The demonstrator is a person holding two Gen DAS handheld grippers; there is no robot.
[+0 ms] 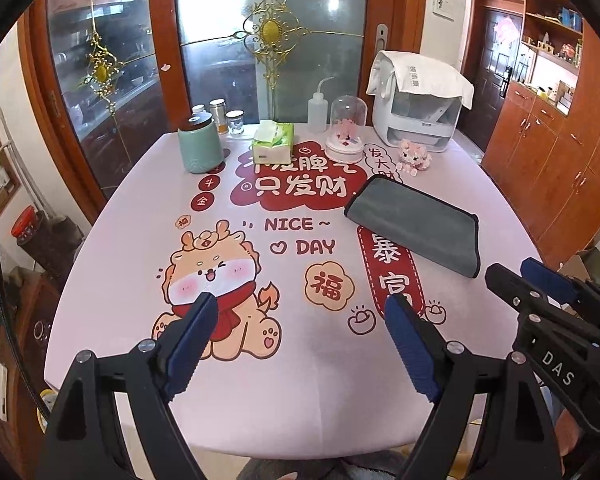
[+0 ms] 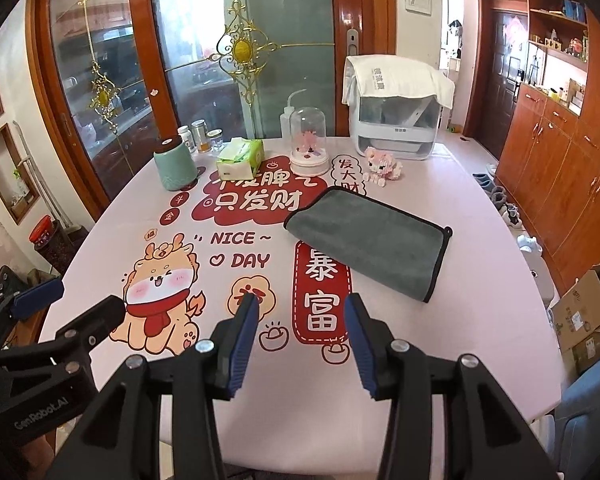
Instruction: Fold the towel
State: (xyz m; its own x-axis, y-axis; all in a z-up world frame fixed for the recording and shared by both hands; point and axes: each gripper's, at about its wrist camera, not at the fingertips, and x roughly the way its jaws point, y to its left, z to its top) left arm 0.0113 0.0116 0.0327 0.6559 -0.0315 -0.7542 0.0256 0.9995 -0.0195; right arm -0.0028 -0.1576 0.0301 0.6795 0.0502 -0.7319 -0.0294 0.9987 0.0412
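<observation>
A grey towel (image 1: 418,226) with black trim lies folded and flat on the pink printed tablecloth, right of centre; it also shows in the right wrist view (image 2: 370,242). My left gripper (image 1: 302,316) is open and empty, held above the table's near edge, well short of the towel. My right gripper (image 2: 300,312) is open and empty, near the front edge, the towel ahead and slightly right. Each gripper shows at the edge of the other's view: the right one (image 1: 520,270) and the left one (image 2: 68,298).
Along the table's far side stand a green canister (image 1: 200,146), small jars (image 1: 226,116), a tissue pack (image 1: 272,142), a squeeze bottle (image 1: 318,110), a glass dome (image 1: 346,130), a pink toy (image 1: 412,156) and a cloth-covered white appliance (image 1: 416,110). Wooden cabinets (image 2: 560,152) and cardboard boxes (image 2: 584,312) are on the right.
</observation>
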